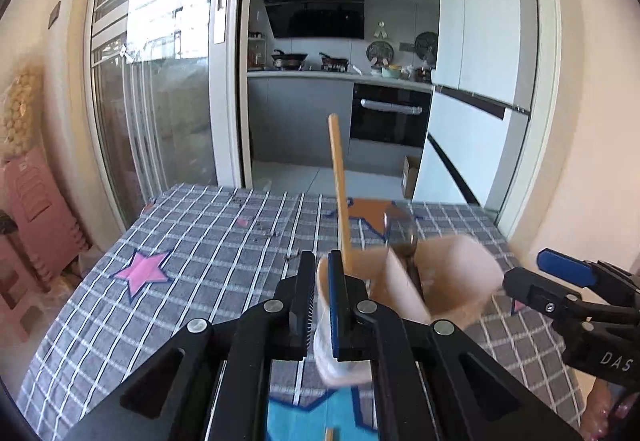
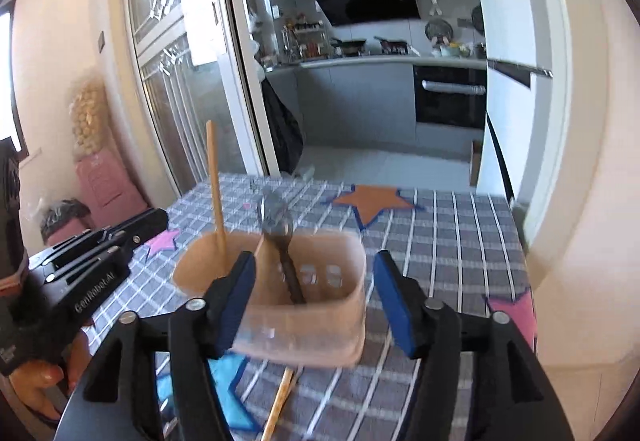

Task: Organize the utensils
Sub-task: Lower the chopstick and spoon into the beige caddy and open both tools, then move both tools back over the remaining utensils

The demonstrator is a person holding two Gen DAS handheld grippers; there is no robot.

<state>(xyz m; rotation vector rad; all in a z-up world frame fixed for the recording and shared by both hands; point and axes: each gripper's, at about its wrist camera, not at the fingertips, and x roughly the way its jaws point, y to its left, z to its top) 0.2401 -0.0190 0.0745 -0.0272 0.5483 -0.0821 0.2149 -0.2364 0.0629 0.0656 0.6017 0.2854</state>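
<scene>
A peach plastic utensil holder (image 1: 452, 281) hangs tilted just above the checked tablecloth (image 1: 192, 241). My left gripper (image 1: 322, 297) is shut on its near wall. A wooden stick (image 1: 340, 181) and a metal spoon (image 1: 400, 233) with a dark handle stand in it. In the right wrist view the holder (image 2: 304, 325) lies between the wide-spread fingers of my right gripper (image 2: 316, 301), which is open; its right pad stands clear of the wall. The stick (image 2: 216, 193) and spoon (image 2: 276, 217) rise from the holder. From the left wrist view, the right gripper (image 1: 548, 277) is just right of the holder.
A second wooden utensil (image 2: 280, 401) lies on the cloth under the holder. Coloured stars mark the cloth, an orange one (image 2: 372, 201) near the far edge. Pink stools (image 1: 36, 201) stand left of the table. A hand (image 2: 40, 377) holds the left gripper's handle.
</scene>
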